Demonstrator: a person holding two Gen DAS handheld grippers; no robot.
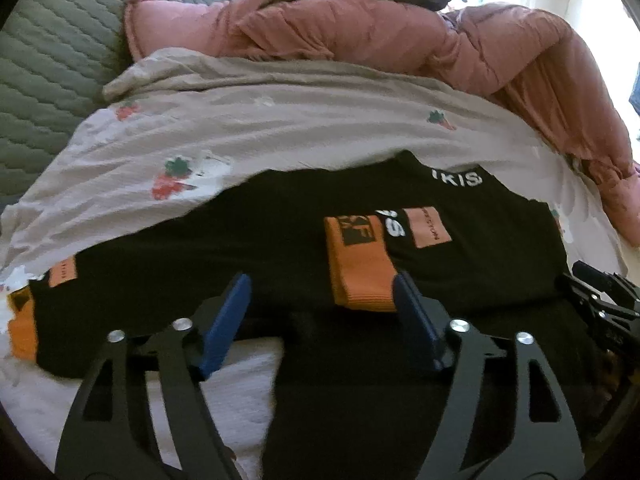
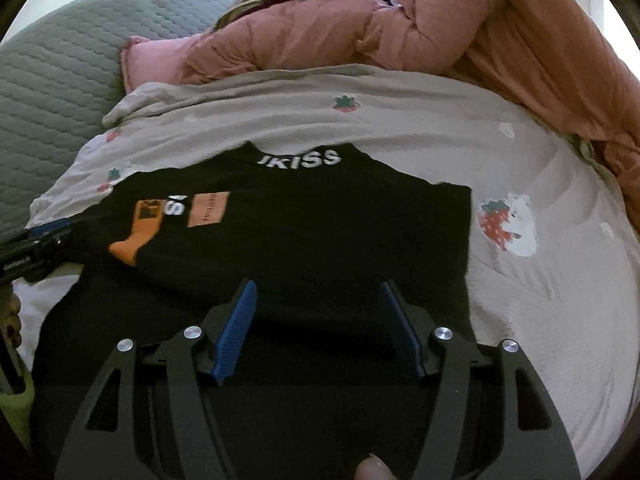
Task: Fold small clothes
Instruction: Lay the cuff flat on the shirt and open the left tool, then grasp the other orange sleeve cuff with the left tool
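A black top [image 1: 240, 240] with white lettering and orange cuffs lies flat on the strawberry-print sheet [image 1: 280, 120]. One sleeve is folded across it, and its orange cuff [image 1: 360, 276] ends beside the right finger of my left gripper [image 1: 320, 284]. That gripper hovers open over the top's near part with nothing between its blue pads. In the right wrist view my right gripper [image 2: 318, 285] stands open above the near half of the black top [image 2: 300, 220], gripping nothing. The other sleeve's orange cuff [image 1: 22, 328] lies at the far left.
A pink duvet [image 1: 400, 32] is bunched along the back of the bed, with dark clothes heaped behind it. A grey quilted cover [image 1: 48, 60] fills the far left. Bare sheet [image 2: 540, 300] lies to the right of the top.
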